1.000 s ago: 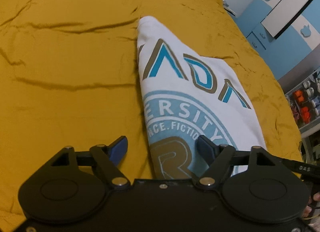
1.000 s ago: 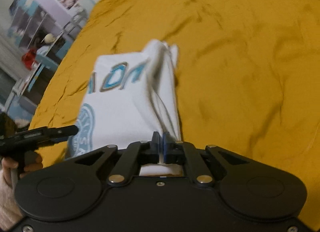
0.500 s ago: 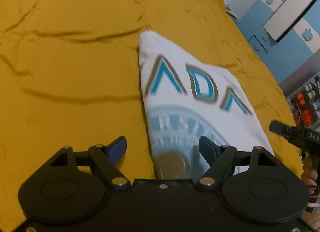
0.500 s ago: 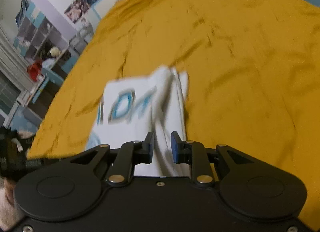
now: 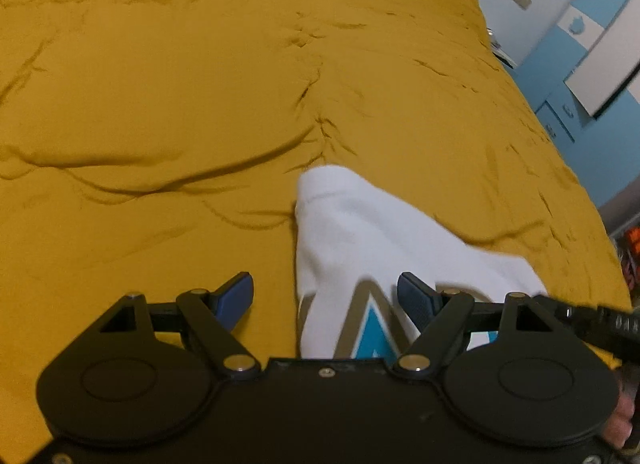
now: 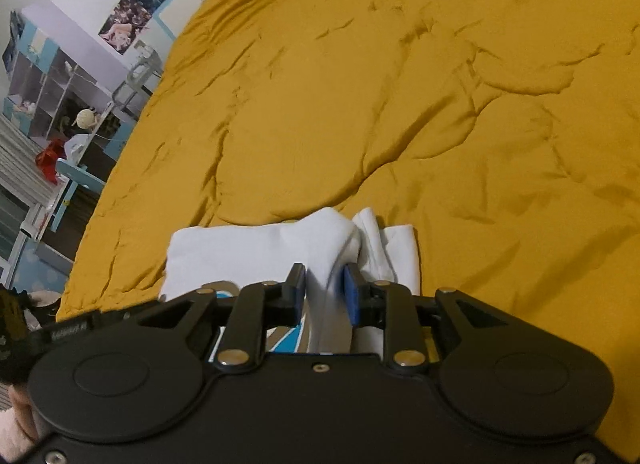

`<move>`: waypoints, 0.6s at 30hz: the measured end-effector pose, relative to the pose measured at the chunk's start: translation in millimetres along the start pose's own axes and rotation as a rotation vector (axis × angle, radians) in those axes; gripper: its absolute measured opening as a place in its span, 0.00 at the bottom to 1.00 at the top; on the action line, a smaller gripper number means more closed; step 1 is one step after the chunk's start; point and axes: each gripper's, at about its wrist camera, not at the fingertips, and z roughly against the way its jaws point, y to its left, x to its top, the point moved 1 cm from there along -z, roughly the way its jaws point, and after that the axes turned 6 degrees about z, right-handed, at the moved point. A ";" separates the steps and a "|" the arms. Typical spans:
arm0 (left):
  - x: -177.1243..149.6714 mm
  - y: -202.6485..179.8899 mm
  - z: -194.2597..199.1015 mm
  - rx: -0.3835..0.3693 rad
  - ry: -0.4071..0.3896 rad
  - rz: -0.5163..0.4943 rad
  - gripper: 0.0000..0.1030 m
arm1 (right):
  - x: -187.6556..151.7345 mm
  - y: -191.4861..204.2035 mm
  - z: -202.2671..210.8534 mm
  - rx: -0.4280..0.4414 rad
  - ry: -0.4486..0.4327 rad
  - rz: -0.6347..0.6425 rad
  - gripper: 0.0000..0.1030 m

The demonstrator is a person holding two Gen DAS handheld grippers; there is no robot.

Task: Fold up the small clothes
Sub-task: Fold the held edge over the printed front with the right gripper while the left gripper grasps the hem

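Mustard-yellow bedding (image 5: 168,111) covers the bed, creased in long wrinkles. Nearest, the left tool (image 5: 325,296) hangs released, its blue pads spread wide over the near edge of the folded white shirt (image 5: 360,240), whose blue and tan lettering shows between them. The right tool (image 6: 325,296) has its pads parted narrowly, a raised fold of the shirt (image 6: 256,252) standing between them. Farther off, shelves (image 6: 52,103) and posters (image 6: 136,7) line the wall.
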 end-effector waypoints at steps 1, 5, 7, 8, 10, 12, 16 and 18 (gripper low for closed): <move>2.6 0.3 -6.4 -0.004 0.006 0.018 0.79 | 0.4 -0.1 -1.8 0.001 0.003 0.001 0.22; 4.9 -0.8 -21.7 -0.004 0.020 0.050 0.78 | 2.5 0.1 -6.6 -0.013 0.006 0.022 0.17; 3.5 -3.4 -23.0 -0.016 0.022 0.033 0.45 | 1.9 2.8 -5.8 -0.023 0.001 0.041 0.10; 3.1 -6.0 -23.2 -0.042 0.036 0.024 0.36 | 2.0 4.5 -4.6 -0.030 -0.012 0.045 0.09; 6.6 -9.7 -19.3 -0.037 0.026 0.012 0.22 | 3.5 7.0 1.3 -0.036 -0.038 0.043 0.08; 9.3 -16.2 -11.4 -0.057 0.014 -0.005 0.20 | 6.9 12.6 13.1 -0.038 -0.074 0.048 0.07; 16.2 -24.1 1.0 -0.112 -0.001 -0.002 0.20 | 17.2 12.4 36.5 -0.043 -0.134 0.052 0.07; 16.4 -25.5 -11.2 -0.080 0.012 -0.017 0.23 | 17.6 4.2 33.1 -0.048 -0.112 0.041 0.07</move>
